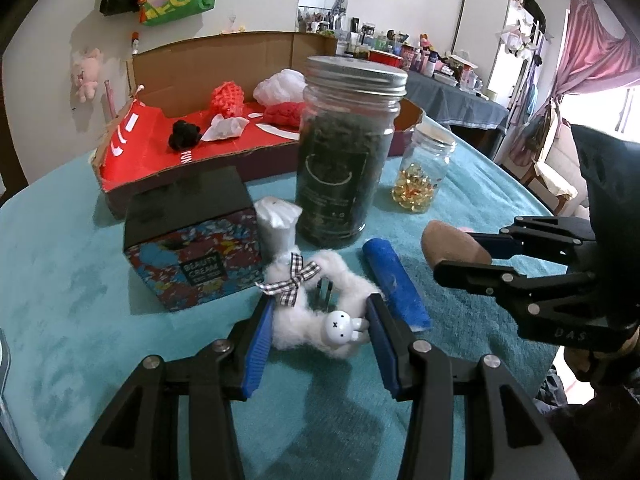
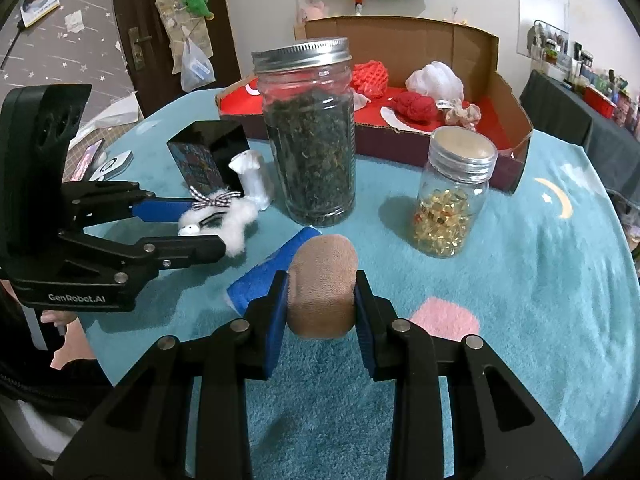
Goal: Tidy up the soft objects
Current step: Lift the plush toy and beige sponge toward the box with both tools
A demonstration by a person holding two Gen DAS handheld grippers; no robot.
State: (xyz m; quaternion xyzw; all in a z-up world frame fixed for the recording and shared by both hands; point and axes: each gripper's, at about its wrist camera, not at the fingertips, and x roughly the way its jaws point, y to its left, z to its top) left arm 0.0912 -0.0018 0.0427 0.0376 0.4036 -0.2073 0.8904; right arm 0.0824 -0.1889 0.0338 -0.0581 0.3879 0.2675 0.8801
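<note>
Currently both tongs are clenched on soft items over the teal table cover (image 2: 540,280).

Left gripper (image 1: 320,320): the blue pads press on either side of the white fluffy bunny toy (image 1: 320,320), which lies on the cover just in front of the patterned cream box (image 1: 192,256) and the tall jar of dried leaves (image 1: 344,152). The toy's checked bow sits at the left pad, its small bunny face at the right pad. Its long axis runs roughly across the jaw line, so the pads hold it at its ends.

Right gripper (image 2: 322,300): the pads squeeze a brown plush piece (image 2: 322,292) at its sides. Its long axis points forward, along the fingers and away from the camera. Whether it rests on the cover or is lifted clear cannot be told.

A blue rolled cloth (image 2: 268,276) lies on the cover between the two grippers, just beside the brown piece and near the bunny toy. It is not gripped.

Governing relation: the red-lined cardboard box (image 2: 516,120), which already holds a red mesh item, a white puff, a red knitted ball and other soft pieces, stands at the far side of the table behind both jars. From either gripper it lies ahead and beyond the jars. In the right wrist view the small jar of gold capsules (image 2: 456,200) sits ahead and to the right. The likely next move is a lift over or between the jars. Judged risk: a low carry could knock the tall jar.
</note>
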